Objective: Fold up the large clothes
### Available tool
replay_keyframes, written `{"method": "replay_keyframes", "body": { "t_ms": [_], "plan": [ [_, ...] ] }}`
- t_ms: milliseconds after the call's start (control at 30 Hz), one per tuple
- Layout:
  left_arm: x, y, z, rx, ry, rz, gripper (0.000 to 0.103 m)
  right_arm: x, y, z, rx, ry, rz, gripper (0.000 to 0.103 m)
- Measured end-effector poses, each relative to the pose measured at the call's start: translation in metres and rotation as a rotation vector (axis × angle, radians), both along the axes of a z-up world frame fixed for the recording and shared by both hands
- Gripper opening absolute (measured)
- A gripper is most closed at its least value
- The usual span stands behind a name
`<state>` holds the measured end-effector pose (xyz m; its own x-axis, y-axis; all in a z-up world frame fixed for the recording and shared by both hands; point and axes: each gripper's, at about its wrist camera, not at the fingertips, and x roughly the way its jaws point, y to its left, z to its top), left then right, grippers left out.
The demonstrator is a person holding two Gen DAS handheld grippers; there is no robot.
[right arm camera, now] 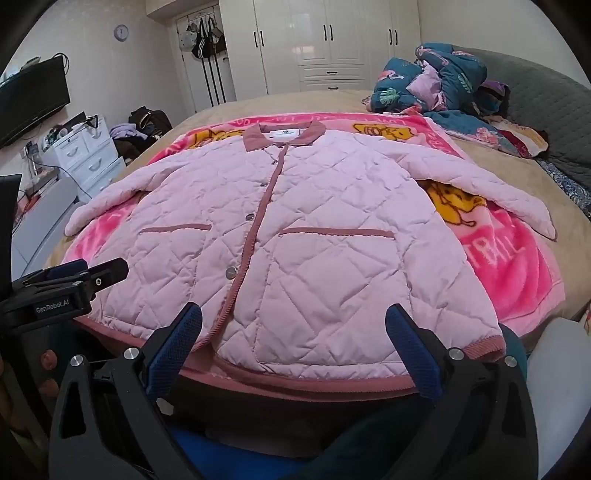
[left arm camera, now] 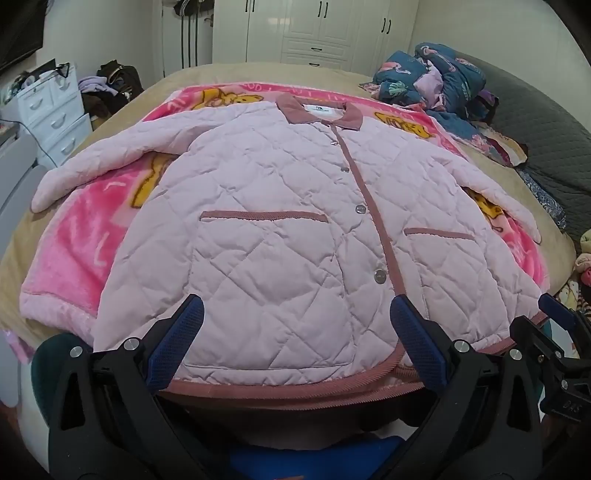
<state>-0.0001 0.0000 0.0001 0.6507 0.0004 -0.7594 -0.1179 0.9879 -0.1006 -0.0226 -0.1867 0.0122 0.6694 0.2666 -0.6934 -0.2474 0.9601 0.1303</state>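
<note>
A pink quilted jacket [left arm camera: 280, 236] with a dusty-rose collar, placket and pocket trims lies flat, front up and buttoned, on a pink cartoon blanket [left arm camera: 74, 236]. Both sleeves spread outward. It also shows in the right wrist view [right arm camera: 325, 251]. My left gripper [left arm camera: 295, 314] is open and empty, its blue-padded fingers just above the jacket's left hem. My right gripper [right arm camera: 293, 321] is open and empty above the right hem. The right gripper appears at the right edge of the left wrist view [left arm camera: 554, 325]; the left gripper appears at the left edge of the right wrist view [right arm camera: 74, 277].
The blanket lies on a tan bed [left arm camera: 229, 70]. A heap of blue patterned bedding [left arm camera: 436, 77] sits at the far right by a grey headboard [left arm camera: 546, 129]. White drawers [left arm camera: 55, 110] and clothes stand left of the bed; white wardrobes [left arm camera: 317, 29] stand behind.
</note>
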Motion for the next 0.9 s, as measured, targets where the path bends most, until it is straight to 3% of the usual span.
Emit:
{"method": "replay_keyframes", "body": {
  "t_ms": [900],
  "plan": [
    [0.0011, 0.0046, 0.009, 0.007, -0.021, -0.002, 0.095, -0.0029, 0.005, -0.0022, -0.012, -0.009, -0.004, 0.099]
  ]
}}
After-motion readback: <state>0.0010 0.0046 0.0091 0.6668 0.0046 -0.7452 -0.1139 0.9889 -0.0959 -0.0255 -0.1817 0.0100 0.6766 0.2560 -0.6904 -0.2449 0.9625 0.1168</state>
